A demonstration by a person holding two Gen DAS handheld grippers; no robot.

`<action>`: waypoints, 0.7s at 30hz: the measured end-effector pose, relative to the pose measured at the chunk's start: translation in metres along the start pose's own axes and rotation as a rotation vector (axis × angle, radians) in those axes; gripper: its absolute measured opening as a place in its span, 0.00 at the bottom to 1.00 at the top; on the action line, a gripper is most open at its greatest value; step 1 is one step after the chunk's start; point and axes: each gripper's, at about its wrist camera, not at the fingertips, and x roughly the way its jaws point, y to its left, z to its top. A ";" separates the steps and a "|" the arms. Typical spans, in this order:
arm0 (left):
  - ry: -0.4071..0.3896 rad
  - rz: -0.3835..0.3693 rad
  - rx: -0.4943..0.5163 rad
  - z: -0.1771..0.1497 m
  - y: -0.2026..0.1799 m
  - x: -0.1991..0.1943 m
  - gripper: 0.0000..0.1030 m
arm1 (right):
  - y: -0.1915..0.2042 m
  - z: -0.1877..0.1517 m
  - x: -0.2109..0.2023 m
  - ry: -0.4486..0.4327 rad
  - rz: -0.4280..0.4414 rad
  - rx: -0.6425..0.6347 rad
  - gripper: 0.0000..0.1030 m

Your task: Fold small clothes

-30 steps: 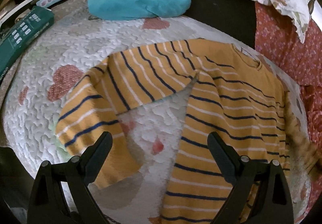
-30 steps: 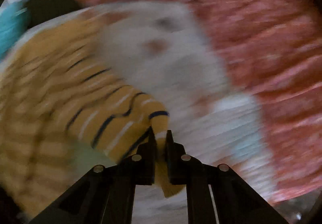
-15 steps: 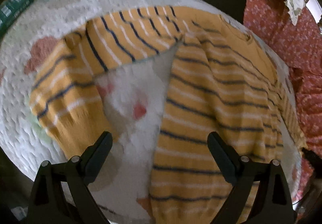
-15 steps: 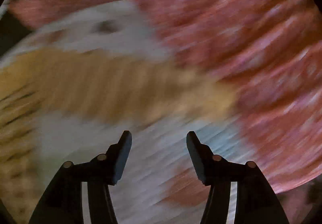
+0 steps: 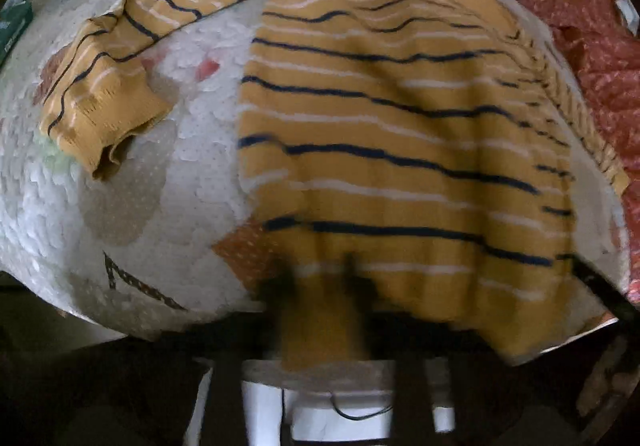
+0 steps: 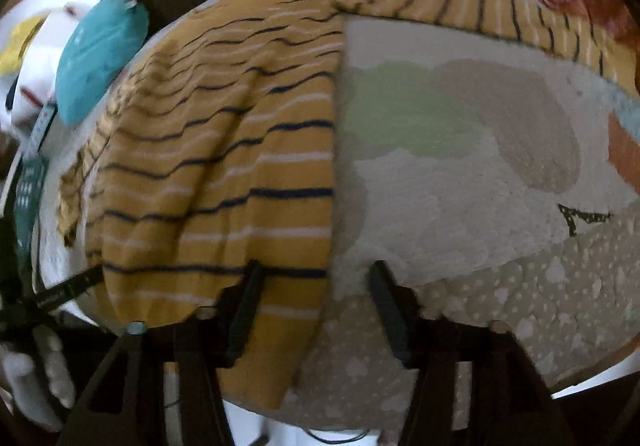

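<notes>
A mustard-yellow sweater (image 5: 392, 117) with navy and white stripes lies flat on a white quilted mat (image 5: 132, 205), both sleeves spread out. In the left wrist view my left gripper (image 5: 320, 278) is blurred at the sweater's bottom hem, its fingers close together with hem cloth between them. In the right wrist view the sweater (image 6: 224, 165) fills the left half. My right gripper (image 6: 312, 286) is open at the hem's right corner, left finger on the cloth, right finger on the mat (image 6: 460, 205).
A teal pillow (image 6: 96, 57) and a green box (image 6: 28, 189) lie beyond the sweater at the left. Red patterned fabric (image 5: 580, 25) borders the mat at the right. The mat's near edge drops off just in front of both grippers.
My right gripper let go of the sleeve cuff, opened and swung to the sweater's bottom hem. My left gripper dropped to the hem and closed on it.
</notes>
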 end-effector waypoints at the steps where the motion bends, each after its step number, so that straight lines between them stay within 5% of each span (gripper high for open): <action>1: 0.003 -0.015 -0.031 -0.001 0.004 -0.004 0.12 | 0.000 -0.002 0.002 0.029 0.052 -0.002 0.08; 9: 0.008 -0.032 -0.189 -0.036 0.042 -0.050 0.12 | -0.012 -0.021 -0.029 0.040 0.107 0.067 0.07; 16: 0.119 -0.080 -0.226 -0.063 0.048 -0.037 0.14 | -0.025 -0.038 -0.015 0.131 0.074 0.116 0.08; 19: 0.056 -0.085 -0.189 -0.066 0.045 -0.056 0.16 | -0.039 -0.037 -0.024 0.130 0.138 0.168 0.08; 21: -0.014 -0.071 -0.146 -0.067 0.041 -0.077 0.32 | -0.053 -0.029 -0.040 0.070 0.176 0.203 0.11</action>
